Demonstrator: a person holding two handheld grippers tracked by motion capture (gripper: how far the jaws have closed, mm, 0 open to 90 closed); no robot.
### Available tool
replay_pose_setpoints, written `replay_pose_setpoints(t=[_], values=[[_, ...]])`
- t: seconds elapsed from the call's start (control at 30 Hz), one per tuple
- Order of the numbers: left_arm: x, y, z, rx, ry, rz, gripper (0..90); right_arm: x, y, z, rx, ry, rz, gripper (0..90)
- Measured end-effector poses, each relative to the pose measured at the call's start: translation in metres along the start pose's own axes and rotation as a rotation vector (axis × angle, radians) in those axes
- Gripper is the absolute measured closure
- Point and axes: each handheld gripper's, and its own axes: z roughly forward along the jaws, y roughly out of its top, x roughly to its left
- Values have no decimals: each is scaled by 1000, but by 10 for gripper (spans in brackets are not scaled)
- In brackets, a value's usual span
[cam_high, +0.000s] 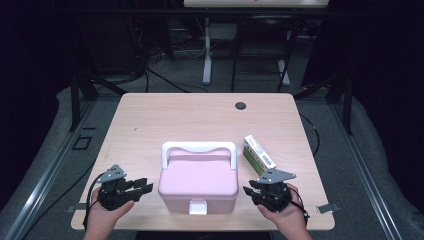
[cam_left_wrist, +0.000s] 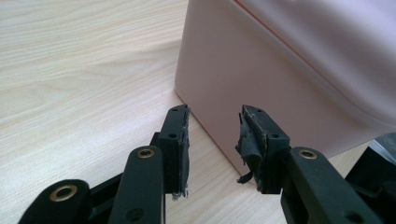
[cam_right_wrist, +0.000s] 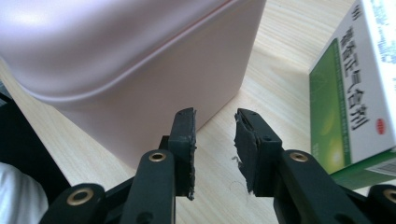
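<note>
1. A pink box (cam_high: 198, 181) with a white handle (cam_high: 198, 148) and a white latch (cam_high: 198, 207) sits at the lower middle of the high view, on the near half of the tabletop (cam_high: 165, 117).
2. Its lid is down. The latch faces the bottom edge of the frame, and the handle lies along the far side. The box's long axis runs left to right across the frame.
3. A green and white carton (cam_high: 259, 154) lies just right of the box, near it but apart. Its long axis slants from upper left to lower right.
4. A small dark round plug (cam_high: 241, 105) sits in the tabletop near the far edge, well apart from the box.
5. The left gripper (cam_high: 141, 187), at lower left, points at the box's left side. Its fingers (cam_left_wrist: 180, 140) stand partly open and hold nothing, just short of the box's lower corner.
6. The right gripper (cam_high: 251, 189), at lower right, lies between the box and the carton's near end. Its fingers (cam_right_wrist: 184, 140) are partly open and empty.
</note>
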Motion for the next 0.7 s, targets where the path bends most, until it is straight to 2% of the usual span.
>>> replay_pose_setpoints(t=[0.33,0.43,0.53,0.57,0.6,0.7], values=[[-1,30,-8,0,-4,-7,625,-11,23,-21,-37,22,48,685],[-2,43,-9,-4,-14,-2,625,-12,33,-22,-36,26,41,685],[-5,56,-8,-14,-36,8,625,-11,45,-22,-31,33,27,685],[-6,65,-8,-22,-55,7,617,-10,52,-22,-32,40,17,679],[-6,65,-8,-22,-55,7,611,-10,52,-22,-32,40,17,679],[-9,80,-8,-34,-77,9,592,-10,65,-21,-40,49,11,663]])
